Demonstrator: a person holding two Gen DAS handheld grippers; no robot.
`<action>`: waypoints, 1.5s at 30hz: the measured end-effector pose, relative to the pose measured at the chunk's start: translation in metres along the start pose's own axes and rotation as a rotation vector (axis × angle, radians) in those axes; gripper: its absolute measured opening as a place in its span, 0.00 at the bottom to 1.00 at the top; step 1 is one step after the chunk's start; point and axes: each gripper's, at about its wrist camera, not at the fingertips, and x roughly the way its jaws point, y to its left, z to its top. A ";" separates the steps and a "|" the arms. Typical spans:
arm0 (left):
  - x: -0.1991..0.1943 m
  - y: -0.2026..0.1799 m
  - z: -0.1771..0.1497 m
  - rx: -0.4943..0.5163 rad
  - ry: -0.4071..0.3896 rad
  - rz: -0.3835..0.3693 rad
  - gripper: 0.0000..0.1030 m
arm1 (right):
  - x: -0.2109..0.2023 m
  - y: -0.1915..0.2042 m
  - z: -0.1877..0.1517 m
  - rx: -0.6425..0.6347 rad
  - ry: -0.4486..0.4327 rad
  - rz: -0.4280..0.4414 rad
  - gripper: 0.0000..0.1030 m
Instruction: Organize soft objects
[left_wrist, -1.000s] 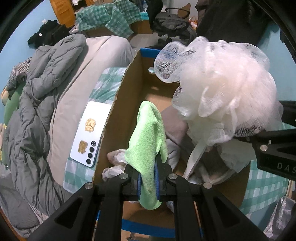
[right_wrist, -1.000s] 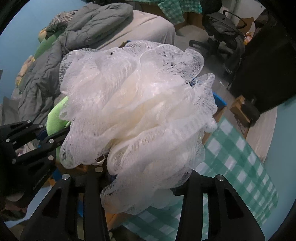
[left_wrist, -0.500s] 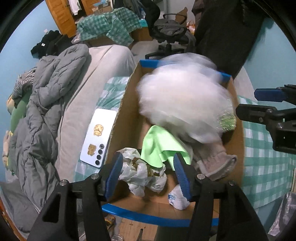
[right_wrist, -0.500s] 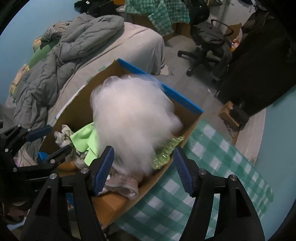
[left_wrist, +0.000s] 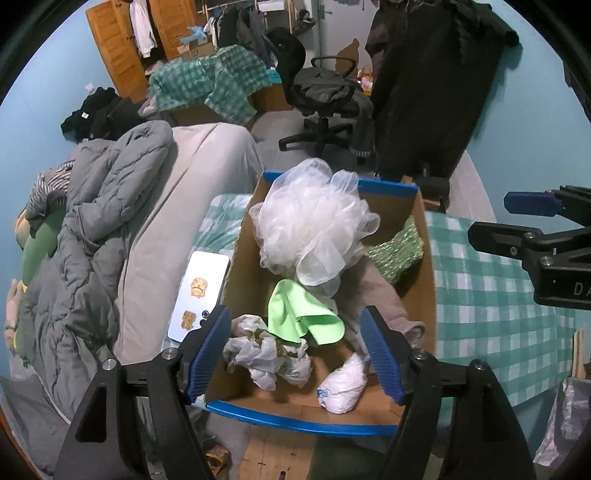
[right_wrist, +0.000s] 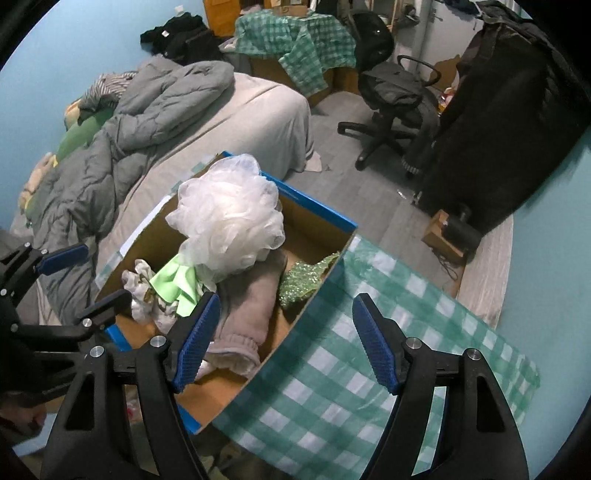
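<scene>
White mesh pouf (left_wrist: 314, 229) covers part of the green cloth (left_wrist: 299, 314); small white packet's (left_wrist: 341, 384) label possibly print, illegible.

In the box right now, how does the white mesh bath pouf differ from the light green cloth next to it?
The white mesh bath pouf is a puffy, see-through ball of ruffled netting; the light green cloth is opaque, smooth fabric, loosely folded. The bath pouf is the bulkier of the two and rises above the rim of the cardboard box; the green cloth lies low inside, partly under the pouf's edge. Both rest in the box, free of either gripper.
</scene>
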 end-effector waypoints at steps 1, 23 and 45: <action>-0.005 -0.001 0.000 0.000 -0.009 0.000 0.77 | -0.003 -0.002 -0.001 0.007 -0.005 0.001 0.72; -0.049 -0.023 0.000 0.010 -0.123 -0.058 0.87 | -0.054 -0.028 -0.035 0.116 -0.078 -0.065 0.73; -0.050 -0.036 -0.001 0.026 -0.100 -0.031 0.87 | -0.068 -0.047 -0.059 0.165 -0.090 -0.082 0.73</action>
